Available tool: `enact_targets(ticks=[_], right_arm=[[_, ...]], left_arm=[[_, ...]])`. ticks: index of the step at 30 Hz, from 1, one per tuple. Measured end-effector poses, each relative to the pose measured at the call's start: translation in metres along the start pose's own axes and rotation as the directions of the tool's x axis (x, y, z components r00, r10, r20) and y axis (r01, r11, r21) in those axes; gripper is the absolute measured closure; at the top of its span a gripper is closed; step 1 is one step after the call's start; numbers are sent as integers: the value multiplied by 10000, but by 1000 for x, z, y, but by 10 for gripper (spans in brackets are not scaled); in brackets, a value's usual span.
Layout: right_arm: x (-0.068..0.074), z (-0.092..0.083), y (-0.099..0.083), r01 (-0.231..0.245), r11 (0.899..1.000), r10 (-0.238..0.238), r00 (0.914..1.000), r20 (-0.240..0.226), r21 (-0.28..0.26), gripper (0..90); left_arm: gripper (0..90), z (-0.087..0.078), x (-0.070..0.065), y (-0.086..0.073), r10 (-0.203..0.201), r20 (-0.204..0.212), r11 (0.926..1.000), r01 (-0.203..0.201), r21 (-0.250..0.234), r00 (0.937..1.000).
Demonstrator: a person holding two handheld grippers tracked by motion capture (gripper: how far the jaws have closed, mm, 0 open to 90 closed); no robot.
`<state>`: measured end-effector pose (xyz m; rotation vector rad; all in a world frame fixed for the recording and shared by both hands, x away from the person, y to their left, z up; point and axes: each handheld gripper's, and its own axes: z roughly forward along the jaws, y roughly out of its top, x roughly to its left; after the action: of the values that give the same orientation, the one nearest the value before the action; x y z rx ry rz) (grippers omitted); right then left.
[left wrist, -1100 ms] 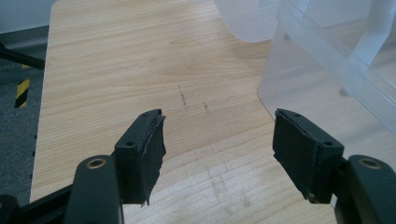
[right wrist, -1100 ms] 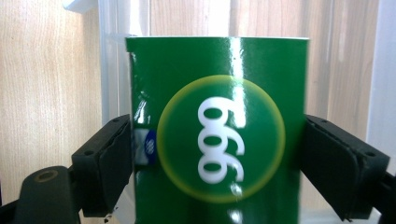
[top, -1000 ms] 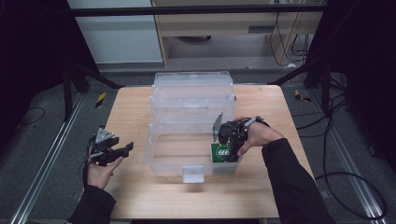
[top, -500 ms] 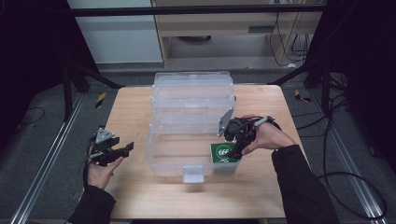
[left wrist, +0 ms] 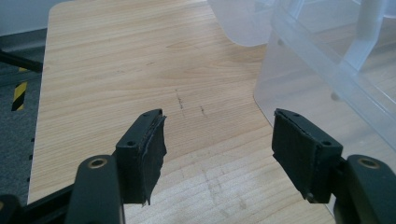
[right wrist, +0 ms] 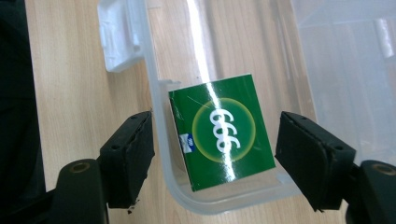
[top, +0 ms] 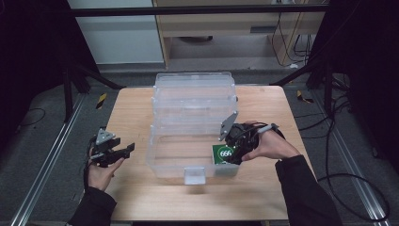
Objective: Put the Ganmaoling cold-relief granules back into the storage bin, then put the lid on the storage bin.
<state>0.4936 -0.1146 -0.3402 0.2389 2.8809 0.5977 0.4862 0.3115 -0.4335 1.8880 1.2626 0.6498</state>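
In near right corner of clear plastic storage bin (top: 193, 136): flat green square box w/ white "666" (right wrist: 222, 130), laid flat, released. Right gripper (right wrist: 217, 154) above it, jaws just been closing, apart, gripping nothing, box below untouched. Left gripper (left wrist: 219, 149) wide, empty, parked over wooden table (top: 136, 108) beside bin, prob. on standby.

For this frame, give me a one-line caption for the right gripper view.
Open right gripper above a green box lying in the corner of a clear bin.

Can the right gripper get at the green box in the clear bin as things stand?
Probably yes. The right gripper hangs over the green box, which lies in the open-topped clear bin; its fingers stand apart, having just been closing, with nothing over the box.
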Motion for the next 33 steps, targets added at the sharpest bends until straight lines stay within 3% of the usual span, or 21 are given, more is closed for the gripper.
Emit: enact_targets(ticks=[4, 6, 10, 17, 22, 28, 33], right_arm=[[4, 5, 2, 48, 9999, -50, 9998, -167, -95, 287], [4, 7, 1, -356, 9990, 345, 9986, -392, -267, 290], [6, 11, -2, -446, 9978, 425, 9981, -450, -485, 296], [10, 21, 1, -213, 9986, 186, 9982, -568, -478, 305], [12, 26, 5, -118, 9988, 84, 9975, -700, -484, 320], [16, 34, 11, 28, 9983, -83, 9955, -947, -577, 349], [19, 40, 15, 135, 9980, -205, 9930, -1159, -612, 373]], left_arm=[[338, -1, 0, 1, -14, 42, 10000, 14, -47, 10000], [338, -1, 1, 1, -33, 59, 10000, 33, -76, 10000], [337, -2, 0, 1, -69, 33, 9999, 70, -92, 10000], [360, -3, -1, 2, 329, -74, 9993, -330, -163, 9994], [390, -5, -1, 2, 578, -509, 9979, -593, -276, 9970], [421, -7, -1, 3, 832, -553, 9946, -863, -569, 9950], [418, -7, -1, 3, 754, -573, 9944, -793, -693, 9955]])
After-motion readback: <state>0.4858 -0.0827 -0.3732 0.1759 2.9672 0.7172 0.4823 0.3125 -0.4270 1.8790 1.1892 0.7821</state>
